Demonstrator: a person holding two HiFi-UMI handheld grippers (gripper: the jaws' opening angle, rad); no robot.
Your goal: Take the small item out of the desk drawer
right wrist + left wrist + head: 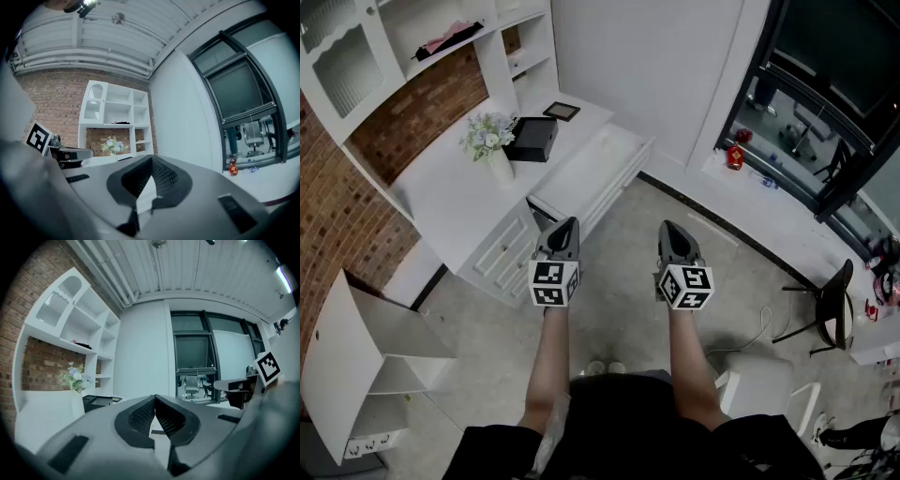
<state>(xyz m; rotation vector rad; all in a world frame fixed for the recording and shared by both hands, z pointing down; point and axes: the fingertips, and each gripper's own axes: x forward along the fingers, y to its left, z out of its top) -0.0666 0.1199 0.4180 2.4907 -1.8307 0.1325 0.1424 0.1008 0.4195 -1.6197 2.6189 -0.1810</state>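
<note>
- Jaws shut on nothing on both sides. In the head view, the left gripper (pixel 566 228) and right gripper (pixel 672 232) are held level, side by side over the floor (pixel 619 281) just short of the desk (pixel 455 192). I judge this a ready pose before any reach.
- Same view: the item is not in sight and presumably lies inside a drawer (pixel 502 251) in the desk front. A long white part (pixel 605 164) along the desk's right end may be a drawer pulled out, though it is too small to tell. Flowers (pixel 490 137) and a box (pixel 532 139) stand on the desk, with a brick wall (pixel 328 216) behind it.
- Left gripper view: the left gripper (pixel 154 400) has its tips meeting with nothing between them. The flowers (pixel 75 377) show on the desk, and windows (pixel 194 352) lie beyond it.
- Right gripper view: the right gripper (pixel 151 162) is likewise closed and empty. Shelves (pixel 117 110) rise above the desk.
</note>
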